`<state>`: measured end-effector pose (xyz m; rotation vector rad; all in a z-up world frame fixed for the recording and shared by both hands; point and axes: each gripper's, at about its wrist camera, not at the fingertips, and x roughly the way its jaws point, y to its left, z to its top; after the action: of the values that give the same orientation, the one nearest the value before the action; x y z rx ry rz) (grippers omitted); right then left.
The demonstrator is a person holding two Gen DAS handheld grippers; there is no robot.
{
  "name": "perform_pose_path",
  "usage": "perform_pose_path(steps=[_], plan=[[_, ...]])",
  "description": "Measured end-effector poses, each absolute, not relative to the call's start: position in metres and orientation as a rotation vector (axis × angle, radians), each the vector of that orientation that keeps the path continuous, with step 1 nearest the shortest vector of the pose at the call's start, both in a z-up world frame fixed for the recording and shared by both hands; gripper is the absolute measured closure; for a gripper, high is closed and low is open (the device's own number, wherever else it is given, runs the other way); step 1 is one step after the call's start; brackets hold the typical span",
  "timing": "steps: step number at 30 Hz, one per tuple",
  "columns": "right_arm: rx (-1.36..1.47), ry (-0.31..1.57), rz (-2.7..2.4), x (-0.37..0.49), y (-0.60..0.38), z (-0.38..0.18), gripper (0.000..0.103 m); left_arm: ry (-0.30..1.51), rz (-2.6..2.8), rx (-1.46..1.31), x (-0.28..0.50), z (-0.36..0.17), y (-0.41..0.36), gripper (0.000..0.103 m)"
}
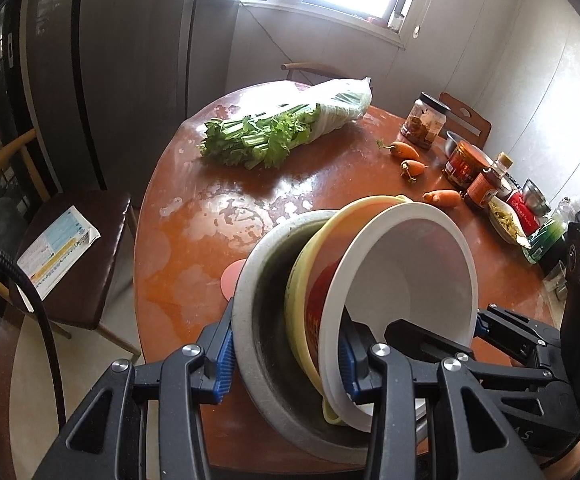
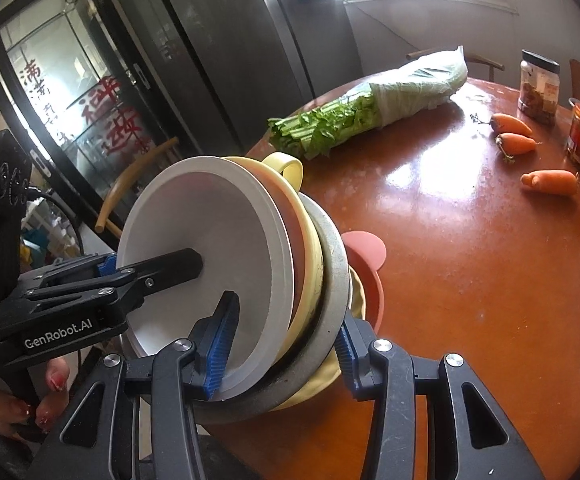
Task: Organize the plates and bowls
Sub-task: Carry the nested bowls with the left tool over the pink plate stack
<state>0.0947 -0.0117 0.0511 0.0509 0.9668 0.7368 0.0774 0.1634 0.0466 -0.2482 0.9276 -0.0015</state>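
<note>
So right now I've got a whole nested stack tipped up on edge over the near side of the round table [image 1: 193, 216], and both grippers are on it. My left gripper [image 1: 285, 364] is closed across the rims, one blue pad outside the grey bowl [image 1: 245, 292], the other inside the white bowl [image 1: 410, 264]. My right gripper [image 2: 281, 354] pinches the same bundle from the other side: one pad in the white bowl [image 2: 193, 224], the other behind the grey bowl [image 2: 336, 256].

What worries me: the yellow bowl [image 1: 310, 240] and the reddish one inside it are only sandwiched, not gripped directly. Tilted this steeply, I reckon any slack in either pinch lets the inner bowls slide out and smash on the tabletop. The pink dish [image 2: 364, 248] sits behind the stack, and I can't tell if it's held or just leaning there, so it could drop first. Also the two grippers sit close enough to knock each other if I twist.
</note>
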Motion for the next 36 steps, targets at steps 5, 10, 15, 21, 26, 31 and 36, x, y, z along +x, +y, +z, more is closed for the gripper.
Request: perform_pose_path(steps=[5,10,15,21,26,31,36], plan=[[0.028,0.991,0.729,0.097,-0.006,0.046,0.056,0.945,0.001,-0.249,0.081,0.040,0.163,0.060],[0.019,0.997,0.723,0.100,-0.003,0.043,0.056,0.950,-0.002,-0.250,0.083,0.038,0.164,0.060],[0.004,1.002,0.714,0.103,-0.001,0.042,0.056,0.956,-0.003,-0.250,0.085,0.035,0.165,0.060],[-0.020,1.000,0.705,0.107,0.004,0.041,0.054,0.965,0.001,-0.252,0.087,0.033,0.165,0.060],[-0.038,0.999,0.698,0.108,0.008,0.040,0.053,0.972,0.003,-0.251,0.090,0.031,0.164,0.059],[-0.044,0.995,0.694,0.109,0.008,0.040,0.051,0.978,0.001,-0.253,0.092,0.028,0.164,0.059],[-0.054,0.988,0.686,0.108,0.008,0.039,0.051,0.980,0.001,-0.250,0.094,0.027,0.163,0.059]])
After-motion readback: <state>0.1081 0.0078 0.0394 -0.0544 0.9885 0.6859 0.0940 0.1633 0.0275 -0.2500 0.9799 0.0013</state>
